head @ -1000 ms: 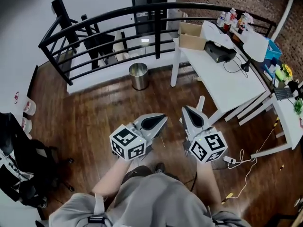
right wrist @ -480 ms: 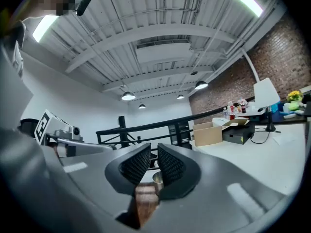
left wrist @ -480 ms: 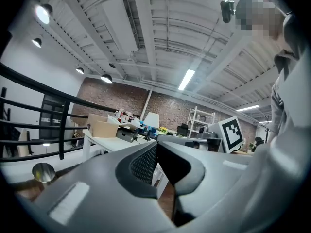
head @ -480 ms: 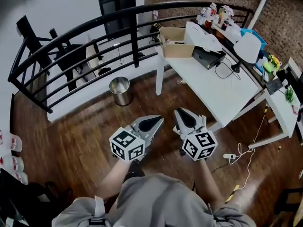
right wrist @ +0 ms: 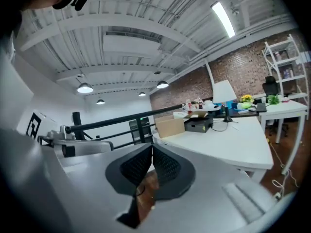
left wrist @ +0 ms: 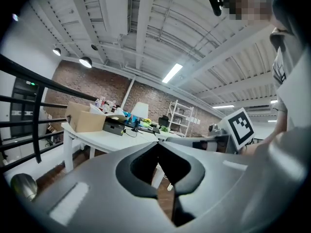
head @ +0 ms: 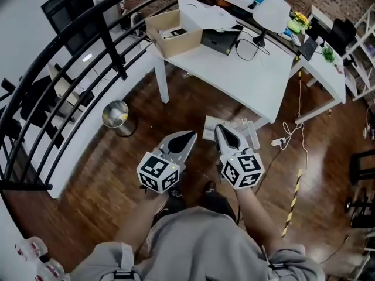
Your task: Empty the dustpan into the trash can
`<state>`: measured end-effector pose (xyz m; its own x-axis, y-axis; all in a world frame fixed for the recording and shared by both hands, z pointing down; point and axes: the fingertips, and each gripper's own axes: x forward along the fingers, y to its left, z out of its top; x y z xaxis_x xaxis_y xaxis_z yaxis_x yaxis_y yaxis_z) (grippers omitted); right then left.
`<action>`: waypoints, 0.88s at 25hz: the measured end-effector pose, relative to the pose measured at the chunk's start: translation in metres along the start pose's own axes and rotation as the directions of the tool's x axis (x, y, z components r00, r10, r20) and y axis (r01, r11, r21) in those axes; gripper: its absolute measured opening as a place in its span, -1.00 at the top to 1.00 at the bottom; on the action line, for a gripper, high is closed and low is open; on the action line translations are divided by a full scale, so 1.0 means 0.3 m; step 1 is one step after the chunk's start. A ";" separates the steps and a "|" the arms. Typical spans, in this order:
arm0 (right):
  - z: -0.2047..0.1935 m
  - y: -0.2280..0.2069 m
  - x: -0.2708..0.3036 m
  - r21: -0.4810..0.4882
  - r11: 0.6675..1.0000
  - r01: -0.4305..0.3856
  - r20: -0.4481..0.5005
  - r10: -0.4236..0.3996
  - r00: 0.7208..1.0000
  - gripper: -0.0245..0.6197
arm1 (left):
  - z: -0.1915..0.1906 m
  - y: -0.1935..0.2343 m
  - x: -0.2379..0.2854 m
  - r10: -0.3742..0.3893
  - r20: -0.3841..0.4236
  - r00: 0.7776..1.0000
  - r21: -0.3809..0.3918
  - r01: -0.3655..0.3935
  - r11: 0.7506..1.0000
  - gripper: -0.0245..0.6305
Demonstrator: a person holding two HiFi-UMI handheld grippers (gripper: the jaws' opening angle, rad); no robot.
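While both hover over the floor (head: 105, 168) | left gripper (head: 190, 134): fingers together, empty | right gripper (head: 218, 127): fingers together, empty | trash can (head: 116, 117): upright beside railing (head: 110, 43), well apart | dustpan (head: 209, 132): on floor just beyond right gripper

This is looking like a loft office. White desks (head: 252, 81) are carrying a box (head: 174, 34), a lamp (head: 273, 12) and a black device (head: 220, 40), while brick walls (left wrist: 92, 84), strip lights (right wrist: 223, 17) and a black railing (head: 110, 45) are enclosing the wood floor (head: 99, 163).
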<state>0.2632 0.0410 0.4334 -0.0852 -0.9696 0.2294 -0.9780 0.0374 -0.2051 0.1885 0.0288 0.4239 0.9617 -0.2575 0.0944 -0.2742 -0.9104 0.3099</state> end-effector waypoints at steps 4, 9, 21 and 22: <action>-0.230 -0.175 -0.014 0.091 0.980 0.175 -0.125 -0.164 0.979 0.82 | -0.079 -0.022 0.116 -0.105 -0.067 0.992 -0.022 0.104 0.994 0.91; -0.476 -0.443 -0.068 0.221 0.859 0.462 -0.230 -0.414 0.881 0.51 | -0.187 -0.068 0.198 -0.179 -0.182 0.967 -0.034 0.176 0.984 0.91; -0.585 -0.869 0.078 0.227 0.643 0.731 -0.252 -0.687 0.682 -0.04 | -0.283 0.008 0.340 -0.185 -0.287 0.940 -0.061 0.175 0.983 0.91; -0.586 -0.895 0.083 0.237 0.625 0.744 -0.246 -0.702 0.668 -0.04 | -0.291 0.013 0.338 -0.185 -0.288 0.940 -0.077 0.170 0.983 0.91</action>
<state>0.4902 0.0493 0.6615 0.5828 -0.6145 0.5318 -0.6295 -0.7552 -0.1827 0.2843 0.0274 0.5171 0.9524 0.0197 0.3042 -0.1068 -0.9132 0.3932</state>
